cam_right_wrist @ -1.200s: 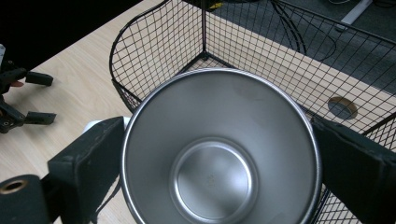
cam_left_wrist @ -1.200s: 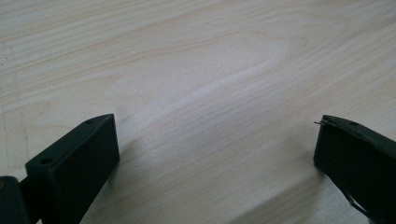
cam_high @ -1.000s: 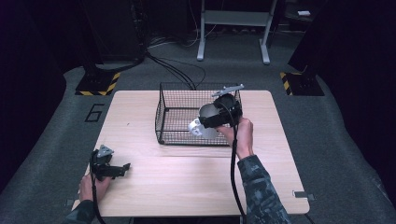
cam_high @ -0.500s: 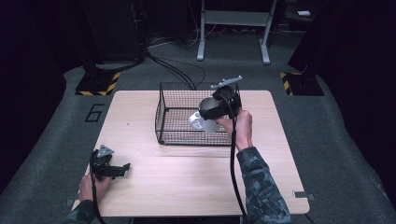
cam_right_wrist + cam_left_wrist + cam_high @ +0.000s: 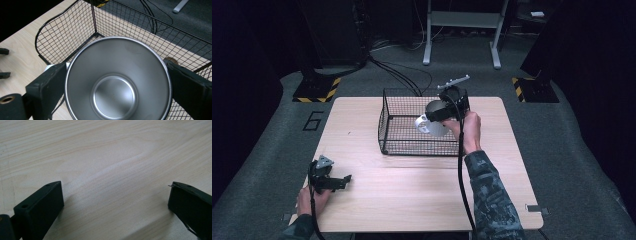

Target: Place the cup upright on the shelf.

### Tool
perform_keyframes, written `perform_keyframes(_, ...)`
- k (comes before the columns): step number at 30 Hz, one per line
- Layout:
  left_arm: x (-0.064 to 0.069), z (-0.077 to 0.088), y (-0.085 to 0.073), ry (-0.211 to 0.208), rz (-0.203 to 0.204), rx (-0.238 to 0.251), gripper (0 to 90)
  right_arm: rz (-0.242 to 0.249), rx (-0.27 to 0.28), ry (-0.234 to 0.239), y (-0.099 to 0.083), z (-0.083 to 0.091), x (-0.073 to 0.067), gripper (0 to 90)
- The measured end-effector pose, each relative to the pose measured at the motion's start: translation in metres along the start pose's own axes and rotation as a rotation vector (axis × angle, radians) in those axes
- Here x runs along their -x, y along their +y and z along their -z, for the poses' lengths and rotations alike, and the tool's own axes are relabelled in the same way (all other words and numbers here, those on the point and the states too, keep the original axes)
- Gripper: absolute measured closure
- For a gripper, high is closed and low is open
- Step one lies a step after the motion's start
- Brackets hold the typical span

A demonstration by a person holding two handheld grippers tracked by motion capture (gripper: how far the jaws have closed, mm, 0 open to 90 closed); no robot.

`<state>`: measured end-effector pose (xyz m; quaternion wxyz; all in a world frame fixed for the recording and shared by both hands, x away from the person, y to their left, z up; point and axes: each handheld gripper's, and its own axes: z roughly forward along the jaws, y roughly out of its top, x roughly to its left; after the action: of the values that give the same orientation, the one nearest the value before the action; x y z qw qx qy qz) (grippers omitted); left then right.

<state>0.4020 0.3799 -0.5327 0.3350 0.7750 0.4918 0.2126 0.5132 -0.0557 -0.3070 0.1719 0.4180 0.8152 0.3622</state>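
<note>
A dim lab: floor cables (image 5: 402, 77), hazard-striped stands (image 5: 316, 90), bare table (image 5: 412, 200).

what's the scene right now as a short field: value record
surface: wooden table
basket: black wire basket, far middle of the table
cup: steel cup, empty, held over the basket
right gripper: shut on the cup, jaws on its two sides
left gripper: open, resting low at the near left of the table, nothing between its jaws
other item: white object beside the cup, unclear what it is
</note>
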Motion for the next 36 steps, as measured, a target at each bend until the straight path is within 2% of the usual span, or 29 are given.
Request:
perform_keyframes(1,0.0,0.0,0.0,0.0,0.0,0.001,0.1,0.014,0.012,0.001,0.001,-0.002,0.002,6.0)
perform_keyframes(3,0.0,0.0,0.0,0.0,0.0,0.0,0.1,-0.007,-0.001,-0.002,0.001,-0.003,0.003,6.0)
perform_keyframes(5,0.0,0.0,0.0,0.0,0.0,0.0,0.1,0.004,-0.002,-0.005,0.002,-0.006,0.006,6.0)
perform_keyframes(12,0.0,0.0,0.0,0.0,0.0,0.0,0.1,-0.018,-0.011,-0.013,0.005,-0.016,0.012,6.0)
perform_keyframes(21,0.0,0.0,0.0,0.0,0.0,0.0,0.2,-0.017,-0.048,-0.026,0.007,-0.03,0.021,6.0)
perform_keyframes(36,0.0,0.0,0.0,-0.001,0.001,-0.001,0.1,-0.063,-0.073,-0.048,0.013,-0.05,0.033,6.0)
